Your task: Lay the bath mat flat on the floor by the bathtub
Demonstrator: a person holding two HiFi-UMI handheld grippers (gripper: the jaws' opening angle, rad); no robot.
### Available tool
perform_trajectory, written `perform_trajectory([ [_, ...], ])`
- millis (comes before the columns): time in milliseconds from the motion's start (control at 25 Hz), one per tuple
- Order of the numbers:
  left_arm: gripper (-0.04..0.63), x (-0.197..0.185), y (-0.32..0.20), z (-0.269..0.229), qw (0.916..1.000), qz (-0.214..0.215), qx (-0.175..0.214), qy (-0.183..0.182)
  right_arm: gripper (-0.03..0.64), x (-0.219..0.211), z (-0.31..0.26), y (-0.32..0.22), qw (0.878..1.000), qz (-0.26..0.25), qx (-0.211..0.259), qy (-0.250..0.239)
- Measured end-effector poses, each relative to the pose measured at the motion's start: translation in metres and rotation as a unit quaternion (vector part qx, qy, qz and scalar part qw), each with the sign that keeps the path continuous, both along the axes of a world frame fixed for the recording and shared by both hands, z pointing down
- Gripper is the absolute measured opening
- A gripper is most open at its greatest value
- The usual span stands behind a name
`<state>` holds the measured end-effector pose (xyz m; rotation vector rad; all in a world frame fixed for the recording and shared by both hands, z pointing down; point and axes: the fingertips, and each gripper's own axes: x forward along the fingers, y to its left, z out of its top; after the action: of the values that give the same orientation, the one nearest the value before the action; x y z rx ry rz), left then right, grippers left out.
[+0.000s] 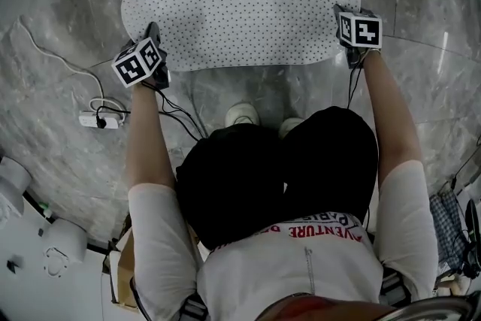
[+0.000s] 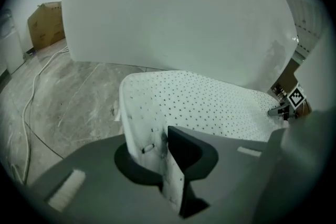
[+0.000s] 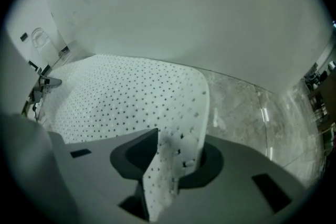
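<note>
The white, dotted oval bath mat (image 1: pixel 240 4) lies spread over the marble floor, right in front of the white bathtub (image 2: pixel 178 13). My left gripper (image 1: pixel 155 34) is at the mat's near left corner and is shut on it. In the left gripper view that corner (image 2: pixel 144 128) curls up and is pinched between the jaws of the left gripper (image 2: pixel 169 168). My right gripper (image 1: pixel 344 17) is at the near right corner. Its jaws stand a little apart in the right gripper view (image 3: pixel 163 165), with the mat's raised edge (image 3: pixel 181 128) loose between them.
A white power strip (image 1: pixel 98 119) with a trailing cable lies on the floor to the left of the mat. The person's shoes (image 1: pixel 242 114) stand just behind the mat's near edge. A cardboard box (image 2: pixel 46 23) sits by the wall at the far left.
</note>
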<state>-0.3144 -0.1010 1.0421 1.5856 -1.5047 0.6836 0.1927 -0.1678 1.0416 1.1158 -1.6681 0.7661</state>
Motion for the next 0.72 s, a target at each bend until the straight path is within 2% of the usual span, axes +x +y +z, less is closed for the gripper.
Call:
perform_trajectory([
  [80,0.055,-0.006,0.002,0.003,0.9998,-0.016,-0.007,-0.004,0.165,0.003,0.002,0.000,1.000,0.014,0.016,0.001],
  [120,0.137,-0.009,0.002,0.004,0.9996,-0.026,-0.012,-0.008,0.216,0.005,0.001,-0.003,0.999,0.020,0.032,0.004],
  [160,0.254,-0.011,0.003,0.005,0.9991,-0.037,-0.017,-0.013,0.244,0.007,-0.001,-0.006,0.998,0.026,0.048,0.012],
  [200,0.312,-0.013,0.003,0.005,0.9986,-0.047,-0.018,-0.017,0.262,0.010,-0.005,-0.008,0.997,0.031,0.064,0.023],
  [280,0.382,-0.018,0.003,0.001,0.9975,-0.063,-0.006,-0.033,0.284,0.016,-0.016,-0.015,0.994,0.040,0.094,0.047],
  [320,0.397,-0.021,0.001,-0.003,0.9967,-0.069,0.005,-0.042,0.285,0.017,-0.024,-0.020,0.992,0.042,0.110,0.055],
  [480,0.403,-0.031,-0.008,-0.027,0.9938,-0.085,0.034,-0.064,0.287,0.001,-0.052,-0.036,0.987,0.035,0.148,0.043],
  [640,0.395,-0.013,-0.010,-0.054,0.9969,-0.048,0.039,-0.049,0.285,-0.029,-0.077,-0.035,0.989,0.011,0.144,0.002],
  [680,0.357,-0.007,-0.012,-0.064,0.9972,-0.036,0.043,-0.049,0.285,-0.036,-0.084,-0.034,0.990,0.004,0.141,-0.008],
  [720,0.280,-0.003,-0.013,-0.075,0.9970,-0.027,0.048,-0.055,0.279,-0.042,-0.092,-0.033,0.990,-0.003,0.137,-0.016],
])
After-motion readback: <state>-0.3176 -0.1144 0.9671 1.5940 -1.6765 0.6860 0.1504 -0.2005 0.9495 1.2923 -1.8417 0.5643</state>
